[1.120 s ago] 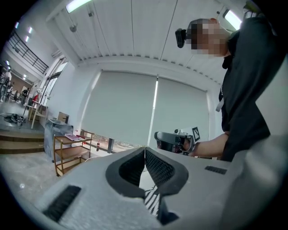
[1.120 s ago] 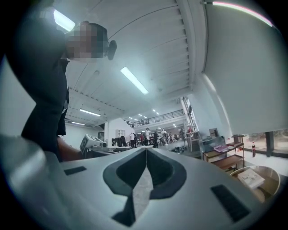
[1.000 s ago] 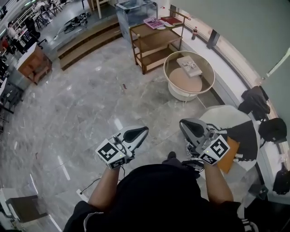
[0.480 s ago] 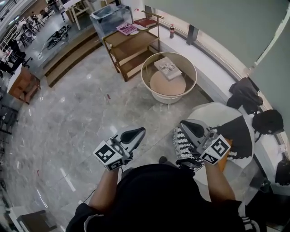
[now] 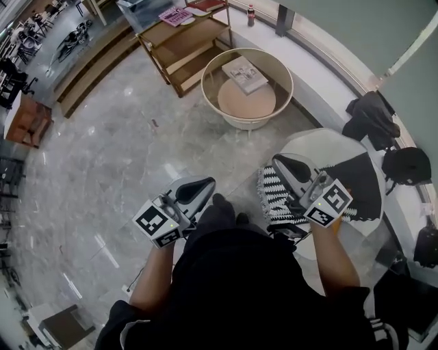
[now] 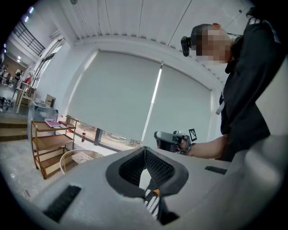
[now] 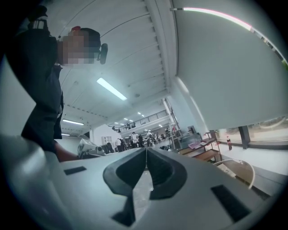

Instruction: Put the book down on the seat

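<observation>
A pale book point(image 5: 245, 74) lies on the round table point(image 5: 213, 76) at the top middle of the head view, far ahead of both grippers. The seat point(image 5: 321, 145) is a white round chair at the right, draped with a black-and-white patterned throw point(image 5: 274, 198). My right gripper point(image 5: 279, 161) hovers over the throw's left edge, shut and empty. My left gripper point(image 5: 205, 183) is held over the marble floor, also shut and empty. In the left gripper view the jaws point(image 6: 145, 150) meet, and the book point(image 6: 83, 157) shows small at the lower left. The right gripper point(image 7: 146, 150) has nothing between its closed jaws.
A wooden shelf unit point(image 5: 179, 42) with a pink book point(image 5: 176, 15) stands behind the table. A drink bottle point(image 5: 250, 14) stands on the white window ledge. Dark bags point(image 5: 373, 116) lie on the ledge at the right. Steps point(image 5: 89, 72) rise at the upper left.
The table, shelf and seat have slid down and nearer in the head view as the person stepped forward. The right gripper now hangs over the patterned throw. Both grippers stay shut.
</observation>
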### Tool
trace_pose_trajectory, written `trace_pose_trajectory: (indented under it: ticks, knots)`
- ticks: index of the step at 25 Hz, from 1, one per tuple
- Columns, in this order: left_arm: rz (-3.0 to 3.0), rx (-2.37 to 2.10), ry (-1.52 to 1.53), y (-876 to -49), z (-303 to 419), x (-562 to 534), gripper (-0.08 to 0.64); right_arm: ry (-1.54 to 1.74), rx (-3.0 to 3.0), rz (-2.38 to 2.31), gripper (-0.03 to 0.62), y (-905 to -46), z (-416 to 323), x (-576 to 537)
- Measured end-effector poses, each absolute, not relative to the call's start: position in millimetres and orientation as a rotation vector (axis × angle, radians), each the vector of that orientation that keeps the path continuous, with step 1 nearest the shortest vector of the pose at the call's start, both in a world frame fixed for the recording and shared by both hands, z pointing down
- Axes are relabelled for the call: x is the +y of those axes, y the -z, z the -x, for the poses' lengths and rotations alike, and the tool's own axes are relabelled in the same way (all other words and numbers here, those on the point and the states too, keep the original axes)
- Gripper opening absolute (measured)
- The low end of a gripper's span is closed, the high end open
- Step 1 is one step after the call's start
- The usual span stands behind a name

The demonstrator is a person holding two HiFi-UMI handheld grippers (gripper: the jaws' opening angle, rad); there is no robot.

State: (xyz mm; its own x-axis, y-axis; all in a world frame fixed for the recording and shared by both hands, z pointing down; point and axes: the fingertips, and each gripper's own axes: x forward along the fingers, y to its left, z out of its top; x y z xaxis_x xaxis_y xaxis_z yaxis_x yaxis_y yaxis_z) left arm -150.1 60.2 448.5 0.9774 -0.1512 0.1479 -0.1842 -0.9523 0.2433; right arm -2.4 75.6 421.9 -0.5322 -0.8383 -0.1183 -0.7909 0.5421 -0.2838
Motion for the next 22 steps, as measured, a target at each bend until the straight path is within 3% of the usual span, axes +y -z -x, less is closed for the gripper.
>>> trace_pose_trajectory:
  ticks: [22]
  knots:
    - [-2.789, -0.116, -0.126, -470, 82, -98, 0.025, 0.431, 2.483, 1.474, 0.029, -436, -54, -71]
